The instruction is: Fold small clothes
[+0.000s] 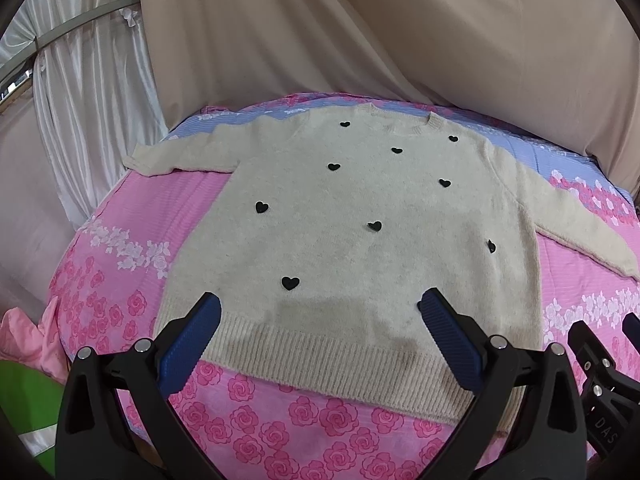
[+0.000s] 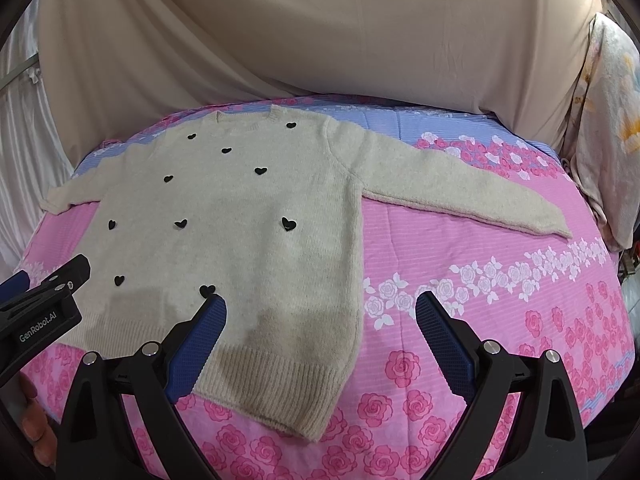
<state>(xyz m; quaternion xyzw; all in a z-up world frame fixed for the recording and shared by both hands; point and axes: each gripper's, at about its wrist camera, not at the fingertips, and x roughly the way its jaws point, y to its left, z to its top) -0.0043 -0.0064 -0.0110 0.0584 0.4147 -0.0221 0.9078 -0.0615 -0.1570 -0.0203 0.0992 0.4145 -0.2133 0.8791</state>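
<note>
Flat out on the bed (image 1: 120, 240), a cream sweater (image 1: 352, 216) with small black hearts (image 1: 374, 225) lies face up, unfolded. Collar toward the far edge near the beige draped cloth (image 1: 400, 32); ribbed hem (image 1: 320, 360) toward the cameras. Both sleeves spread sideways; the right sleeve (image 2: 460, 184) reaches well out over the pink rose-print sheet (image 2: 520, 320).

Left gripper (image 1: 320, 308): jaws wide apart, holding nothing, poised above the hem, its shadow on the knit.

Right gripper (image 2: 320, 306): jaws also wide apart and empty, straddling the sweater's right side seam near the hem, one blue finger over the knit, the other over bare sheet.

Fingers of a hand (image 2: 36, 420) show at the lower left of the right wrist view, under the left gripper.
</note>
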